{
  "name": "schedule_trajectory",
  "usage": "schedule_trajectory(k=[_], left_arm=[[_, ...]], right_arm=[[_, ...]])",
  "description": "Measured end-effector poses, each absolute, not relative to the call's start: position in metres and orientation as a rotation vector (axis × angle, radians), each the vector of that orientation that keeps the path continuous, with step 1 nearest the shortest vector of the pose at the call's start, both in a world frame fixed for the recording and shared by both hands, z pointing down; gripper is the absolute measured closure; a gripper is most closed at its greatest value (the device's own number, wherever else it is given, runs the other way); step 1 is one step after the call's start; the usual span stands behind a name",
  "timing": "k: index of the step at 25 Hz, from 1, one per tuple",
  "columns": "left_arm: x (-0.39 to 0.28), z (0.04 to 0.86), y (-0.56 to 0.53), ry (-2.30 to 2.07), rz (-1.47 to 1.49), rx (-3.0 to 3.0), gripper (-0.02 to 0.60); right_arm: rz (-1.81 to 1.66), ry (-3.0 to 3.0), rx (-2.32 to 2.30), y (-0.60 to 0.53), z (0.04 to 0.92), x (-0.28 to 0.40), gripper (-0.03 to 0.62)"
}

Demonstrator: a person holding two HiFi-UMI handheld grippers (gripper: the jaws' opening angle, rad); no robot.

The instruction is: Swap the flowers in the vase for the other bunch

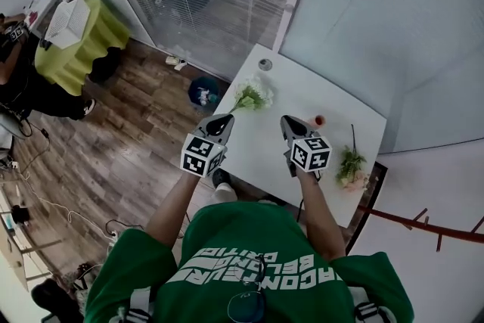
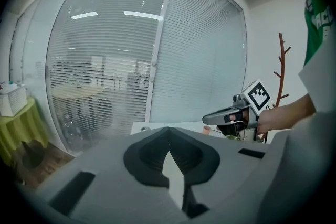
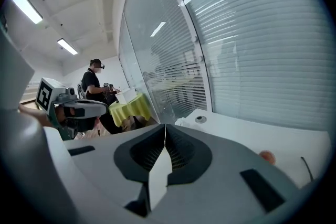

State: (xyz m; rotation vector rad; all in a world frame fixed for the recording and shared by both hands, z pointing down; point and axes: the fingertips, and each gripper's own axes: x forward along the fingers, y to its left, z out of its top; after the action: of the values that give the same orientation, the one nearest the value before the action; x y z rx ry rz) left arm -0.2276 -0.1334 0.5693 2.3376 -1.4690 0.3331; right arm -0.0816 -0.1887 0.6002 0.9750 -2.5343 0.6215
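Note:
A white table [image 1: 318, 98] stands by the glass wall. On its left part lies a white and green flower bunch [image 1: 252, 96], seen again as flowers [image 3: 181, 122] in the right gripper view. At the table's right edge lies a pink and green bunch [image 1: 352, 166]. A small round grey thing [image 1: 265, 64] at the far corner may be the vase; I cannot tell. A small pink object [image 1: 319, 120] sits mid-table. My left gripper [image 1: 224, 119] and right gripper [image 1: 288, 119] hover over the near edge, both shut and empty, jaws together [image 2: 168, 129] [image 3: 165, 127].
A round table with a green cloth [image 1: 83, 41] and a person in black [image 1: 23, 79] are at the far left. A blue bin [image 1: 204, 92] sits on the wood floor beside the white table. A brown branch-like stand [image 1: 423, 227] rises at the right.

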Motion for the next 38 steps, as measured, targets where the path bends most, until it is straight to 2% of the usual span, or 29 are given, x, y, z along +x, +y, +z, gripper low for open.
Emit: schedule_trajectory(k=[6, 13, 29, 36, 38], left_arm=[[-0.289, 0.584, -0.129, -1.469, 0.341, 2.306, 0.574], [-0.321, 0.604, -0.146, -1.401, 0.368, 2.328, 0.574], [-0.305, 0.702, -0.188, -1.209, 0.44, 2.304, 0.574], [-0.3, 0.745, -0.2, -1.178, 0.461, 2.252, 0.574], [-0.299, 0.752, -0.198, -1.172, 0.463, 2.243, 0.574]], right_arm=[[0.655, -2.467, 1.035, -0.197, 0.625, -0.132, 0.579], [0.726, -2.363, 1.187, -0.216, 0.659, -0.155, 0.579], [0.882, -2.126, 1.387, -0.25, 0.74, -0.178, 0.568], [0.979, -2.065, 1.452, -0.274, 0.77, -0.187, 0.39], [1.002, -2.05, 1.459, -0.281, 0.778, -0.192, 0.358]])
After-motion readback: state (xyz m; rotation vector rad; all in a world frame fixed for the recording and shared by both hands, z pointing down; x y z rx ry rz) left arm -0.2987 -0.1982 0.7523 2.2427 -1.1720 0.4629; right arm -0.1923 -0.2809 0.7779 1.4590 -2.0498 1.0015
